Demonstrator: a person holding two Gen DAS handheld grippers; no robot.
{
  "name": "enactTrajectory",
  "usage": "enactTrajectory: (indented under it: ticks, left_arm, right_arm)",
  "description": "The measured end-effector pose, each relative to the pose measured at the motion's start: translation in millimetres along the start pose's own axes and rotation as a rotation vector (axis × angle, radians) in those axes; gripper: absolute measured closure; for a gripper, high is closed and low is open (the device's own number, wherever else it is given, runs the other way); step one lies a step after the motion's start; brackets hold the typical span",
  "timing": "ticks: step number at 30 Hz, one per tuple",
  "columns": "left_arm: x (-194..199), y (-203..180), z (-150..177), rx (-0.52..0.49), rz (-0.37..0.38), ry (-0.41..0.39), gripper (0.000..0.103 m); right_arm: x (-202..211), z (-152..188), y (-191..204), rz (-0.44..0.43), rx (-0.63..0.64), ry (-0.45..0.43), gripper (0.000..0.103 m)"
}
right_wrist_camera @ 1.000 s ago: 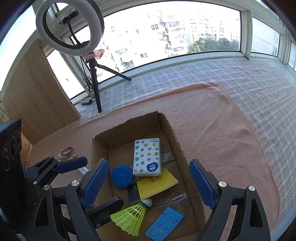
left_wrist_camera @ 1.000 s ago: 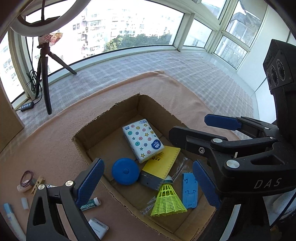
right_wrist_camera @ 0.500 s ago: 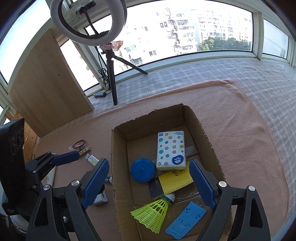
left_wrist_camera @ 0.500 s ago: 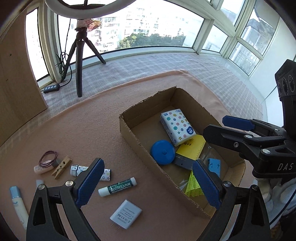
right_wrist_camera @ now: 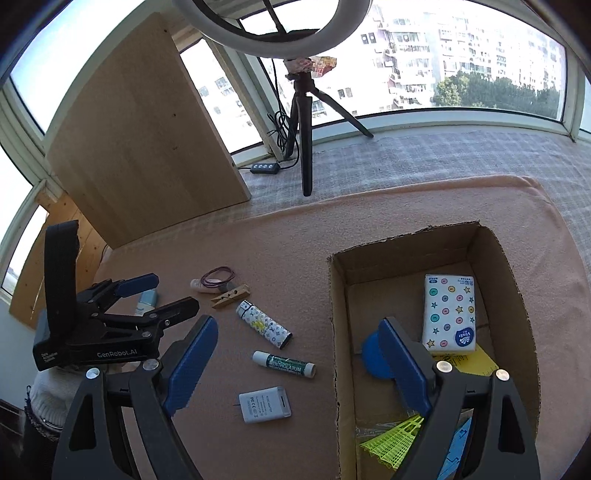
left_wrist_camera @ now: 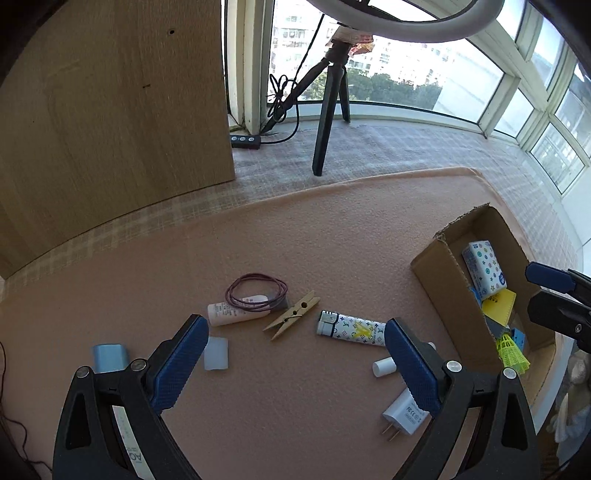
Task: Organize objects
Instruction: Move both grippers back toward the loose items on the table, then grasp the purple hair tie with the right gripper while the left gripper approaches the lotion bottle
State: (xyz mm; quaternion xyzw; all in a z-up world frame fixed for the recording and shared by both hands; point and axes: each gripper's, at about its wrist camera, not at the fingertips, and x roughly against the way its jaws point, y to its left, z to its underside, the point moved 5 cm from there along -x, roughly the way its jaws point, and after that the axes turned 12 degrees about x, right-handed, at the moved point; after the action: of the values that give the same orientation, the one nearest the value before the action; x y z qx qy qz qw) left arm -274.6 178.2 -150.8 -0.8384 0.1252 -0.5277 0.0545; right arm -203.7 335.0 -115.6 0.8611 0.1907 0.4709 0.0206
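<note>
Since a second ago our left gripper (left_wrist_camera: 291, 363) has swung away from the brown cardboard box (left_wrist_camera: 439, 275) to the loose items on the peach blanket (left_wrist_camera: 258, 236); it hangs released, empty. A wooden clothespin (left_wrist_camera: 291, 319) and patterned white lighter (left_wrist_camera: 351, 328) lie just ahead between its fingers. Our right gripper (right_wrist_camera: 297, 363), also spread and empty, straddles the box's left wall, with the white charger plug (right_wrist_camera: 265, 404) below it.

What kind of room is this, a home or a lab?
Probably a flat's glazed balcony, high up, set up for filming: curved windows facing apartment blocks, a ring light on a tripod, and a blanket spread with household items.
</note>
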Motion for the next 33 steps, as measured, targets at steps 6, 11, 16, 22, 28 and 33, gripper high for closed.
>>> enactTrajectory:
  ticks: [6,11,16,22,28,33]
  left_arm:
    - [-25.0,31.2,-28.1,0.073,-0.034,0.036,0.006]
    - [-51.8,39.4,-38.9,0.093,-0.044,0.074,0.013]
    - [-80.6,41.0,-41.5,0.089,-0.049,0.131,0.034]
    - [-104.6,36.9,-37.6,0.078,-0.033,0.176,0.049]
    - [-111.3,34.2,-26.0,0.023,-0.036,0.184,0.079]
    - [-102.1,39.4,-7.4,-0.001,-0.018,0.182,0.092]
  right_arm:
    - [-41.2,-15.0,37.3,-0.009,0.049,0.086,0.022]
    - [-82.5,-16.2,53.1,0.002,0.062,0.178,0.030]
    - [-115.4,-13.6,45.7,0.045,0.009,0.243,0.035]
    - [-131.9,-11.3,30.0,0.078,-0.064,0.266,0.044]
    - [-140.8,-10.0,31.2,0.079,-0.076,0.281,0.045]
    - [-154.9,-1.4,34.5,0.060,-0.078,0.313,0.049]
